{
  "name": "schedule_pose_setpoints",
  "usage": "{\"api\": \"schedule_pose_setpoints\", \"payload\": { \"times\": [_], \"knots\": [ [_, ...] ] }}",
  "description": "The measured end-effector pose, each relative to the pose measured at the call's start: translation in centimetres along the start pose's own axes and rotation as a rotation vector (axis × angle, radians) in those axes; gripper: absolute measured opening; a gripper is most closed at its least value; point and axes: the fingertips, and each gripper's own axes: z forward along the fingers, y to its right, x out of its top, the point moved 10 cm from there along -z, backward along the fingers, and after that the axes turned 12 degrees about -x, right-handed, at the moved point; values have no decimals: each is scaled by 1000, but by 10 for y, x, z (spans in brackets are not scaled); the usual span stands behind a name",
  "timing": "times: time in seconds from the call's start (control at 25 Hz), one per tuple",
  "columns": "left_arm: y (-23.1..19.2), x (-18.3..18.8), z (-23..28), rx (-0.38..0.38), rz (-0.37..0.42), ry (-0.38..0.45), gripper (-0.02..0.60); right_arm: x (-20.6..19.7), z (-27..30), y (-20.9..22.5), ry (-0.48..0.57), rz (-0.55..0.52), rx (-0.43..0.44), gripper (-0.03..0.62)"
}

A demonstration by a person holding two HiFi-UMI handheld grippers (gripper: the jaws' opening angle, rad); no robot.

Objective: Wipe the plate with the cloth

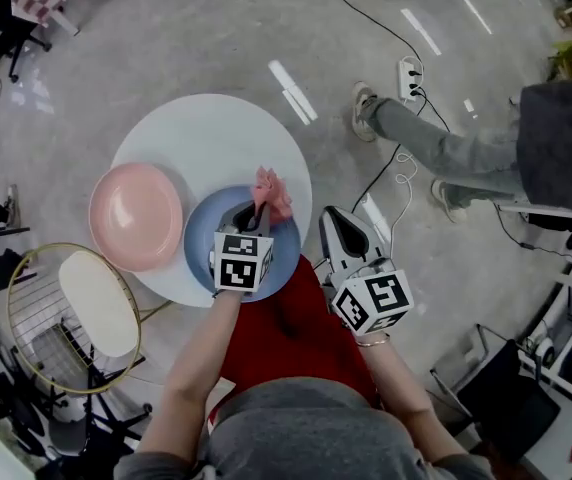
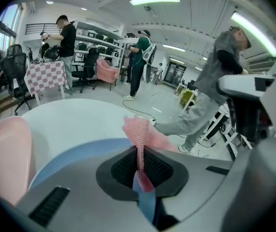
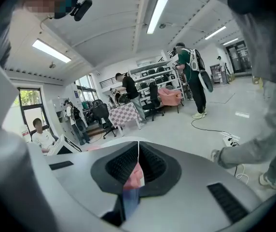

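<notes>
- Gripping the pink mesh cloth [image 2: 138, 129], your left gripper [image 2: 140, 151] has its jaws pinched narrow on a fold of it; most of the cloth stands bunched above and beyond the tips.
- From the head view, that left gripper [image 1: 254, 213] hangs over the blue plate [image 1: 201, 233], which sits at the near edge of the round white table [image 1: 206, 138]. The cloth [image 1: 271, 193] shows at the plate's far rim.
- Your right gripper [image 1: 341, 223] is off the table's near right edge, just beside the blue plate and not touching it. In its own view, the right gripper [image 3: 138, 151] has its jaws closed to a thin seam with nothing caught between them.
- A pink plate [image 1: 136, 216] lies to the left of the blue one, with nothing near it.
- By my reading, you are at the start of the wiping step: cloth in hand and over the plate, but whether it presses on the surface I cannot tell.
- The next move calls for lowering the bunched cloth flat onto the blue plate and sweeping across it. Steady the rim with the right gripper if the plate slides.
</notes>
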Motion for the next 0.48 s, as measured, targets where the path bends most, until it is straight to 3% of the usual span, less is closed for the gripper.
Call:
{"api": "schedule_pose_setpoints", "payload": {
  "times": [0.48],
  "knots": [
    [-34,-16,-8,151,-143,-109,32,5,27,-12,-54,-38,94,29]
  ]
}}
